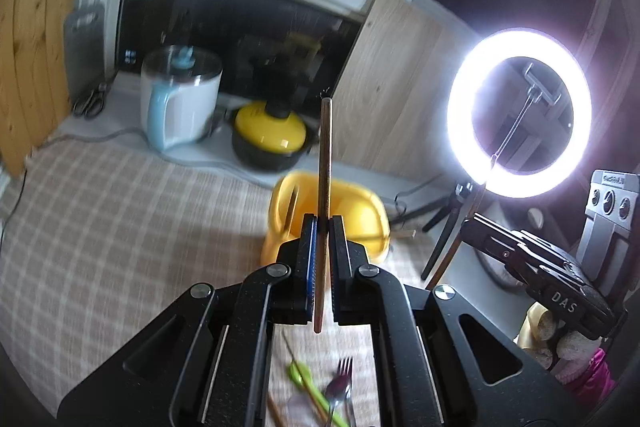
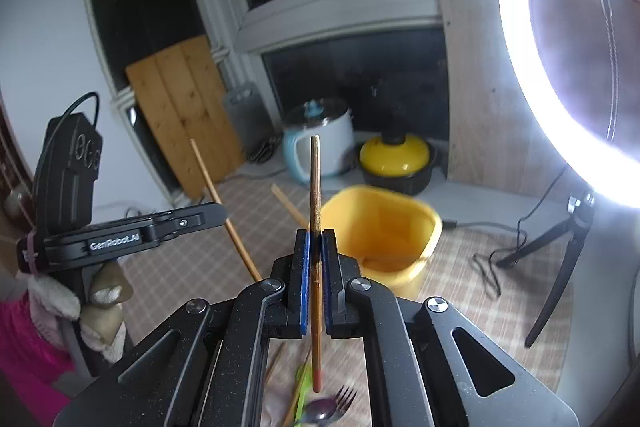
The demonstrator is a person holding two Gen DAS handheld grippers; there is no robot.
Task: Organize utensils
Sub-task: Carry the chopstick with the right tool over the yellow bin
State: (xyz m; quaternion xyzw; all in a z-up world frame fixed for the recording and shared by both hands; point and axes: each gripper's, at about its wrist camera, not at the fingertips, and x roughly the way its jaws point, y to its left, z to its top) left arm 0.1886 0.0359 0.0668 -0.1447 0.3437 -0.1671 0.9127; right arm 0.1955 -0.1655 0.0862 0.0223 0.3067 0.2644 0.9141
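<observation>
My left gripper (image 1: 322, 225) is shut on a plain wooden chopstick (image 1: 325, 155) that stands upright between its pads. My right gripper (image 2: 316, 239) is shut on a second chopstick (image 2: 315, 183), which has a red lower end. Both are raised above the table, just in front of a yellow utensil holder (image 1: 356, 211) (image 2: 384, 227). In the right wrist view the left gripper (image 2: 216, 214) shows at the left with its chopstick (image 2: 224, 215) slanting. The right gripper (image 1: 474, 221) shows at the right of the left wrist view. Below lie a fork (image 1: 345, 367), a spoon (image 2: 320, 409) and a green utensil (image 1: 308, 383).
A lit ring light (image 1: 520, 111) on a tripod (image 2: 560, 251) stands to the right, with a cable (image 2: 488, 267) trailing on the checked tablecloth (image 1: 120, 227). A kettle (image 1: 180, 103), a yellow-lidded pot (image 1: 272, 135) and scissors (image 1: 90, 103) stand behind. Another stick (image 2: 288, 205) leans left of the holder.
</observation>
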